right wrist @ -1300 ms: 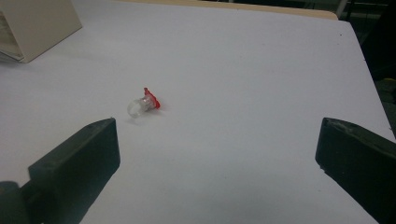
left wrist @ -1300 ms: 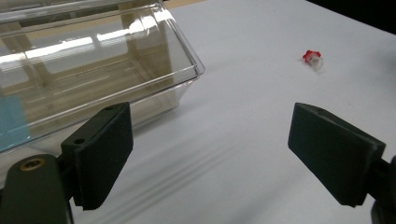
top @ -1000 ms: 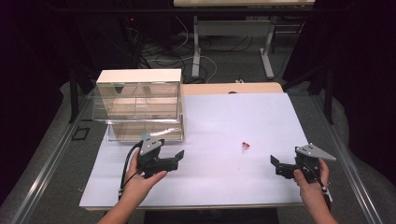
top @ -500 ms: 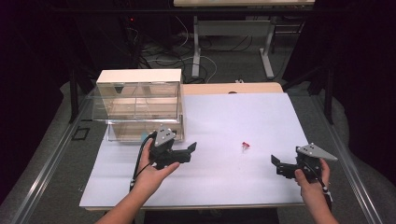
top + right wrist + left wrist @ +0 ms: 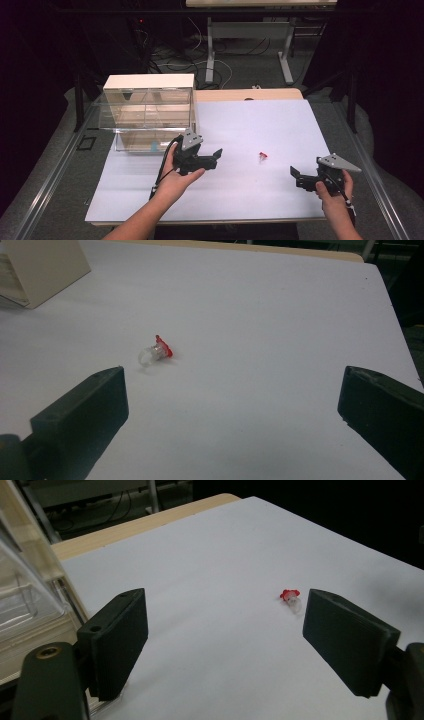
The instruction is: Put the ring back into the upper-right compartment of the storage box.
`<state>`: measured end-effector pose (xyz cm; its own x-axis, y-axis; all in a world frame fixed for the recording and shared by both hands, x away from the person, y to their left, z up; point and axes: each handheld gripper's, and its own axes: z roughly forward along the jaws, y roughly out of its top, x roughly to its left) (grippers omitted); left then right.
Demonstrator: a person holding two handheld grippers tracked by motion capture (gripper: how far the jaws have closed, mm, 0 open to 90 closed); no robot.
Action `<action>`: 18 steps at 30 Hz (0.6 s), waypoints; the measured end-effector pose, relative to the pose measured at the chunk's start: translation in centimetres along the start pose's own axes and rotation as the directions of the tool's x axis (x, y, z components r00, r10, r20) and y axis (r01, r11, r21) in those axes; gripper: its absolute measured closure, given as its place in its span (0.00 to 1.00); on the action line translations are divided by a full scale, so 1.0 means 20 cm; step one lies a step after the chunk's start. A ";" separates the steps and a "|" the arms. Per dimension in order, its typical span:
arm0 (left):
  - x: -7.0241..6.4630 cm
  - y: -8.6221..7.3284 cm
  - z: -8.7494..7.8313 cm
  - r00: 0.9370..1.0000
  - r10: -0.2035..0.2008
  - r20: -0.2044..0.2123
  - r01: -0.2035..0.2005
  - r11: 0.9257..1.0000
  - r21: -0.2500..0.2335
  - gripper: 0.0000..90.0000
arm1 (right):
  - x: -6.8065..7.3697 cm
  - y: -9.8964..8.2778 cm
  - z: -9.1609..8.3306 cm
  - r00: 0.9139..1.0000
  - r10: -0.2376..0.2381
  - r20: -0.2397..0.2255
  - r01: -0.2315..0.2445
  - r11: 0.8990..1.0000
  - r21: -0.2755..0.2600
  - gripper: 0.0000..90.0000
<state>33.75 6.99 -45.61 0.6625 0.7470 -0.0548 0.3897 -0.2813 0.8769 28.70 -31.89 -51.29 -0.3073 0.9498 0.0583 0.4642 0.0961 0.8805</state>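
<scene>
Left gripper [image 5: 212, 157], jaws spread, now advanced rightward toward small red-capped bulb [image 5: 262, 156]; pickup judged imminent. Right gripper [image 5: 299, 177] held spread, idle.

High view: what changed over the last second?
The left gripper moved forward and to the right across the white table, towards the small red-and-clear piece, jaws open and holding nothing. The right gripper stayed near the front right, open. The piece and the clear drawer box did not move.

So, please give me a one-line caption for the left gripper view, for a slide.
Open left gripper faces a small red-capped vial lying on the white table.
</scene>
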 end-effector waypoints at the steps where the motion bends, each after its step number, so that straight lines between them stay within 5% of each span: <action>1: 0.00 0.01 0.01 1.000 0.003 0.002 -0.003 1.000 0.002 0.21 | 0.00 0.00 0.00 1.000 0.001 -0.001 -0.001 1.000 -0.005 0.00; 18: -0.06 0.12 0.14 0.999 0.012 0.038 -0.012 1.000 -0.008 0.24 | -0.01 0.00 -0.01 1.000 0.003 -0.007 -0.003 1.000 -0.007 0.00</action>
<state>35.71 3.75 -44.84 0.6912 0.7199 -0.0626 0.3766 -0.2849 0.8815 28.62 -32.07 -51.29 -0.3116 0.9481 0.0637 0.4588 0.0914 0.8838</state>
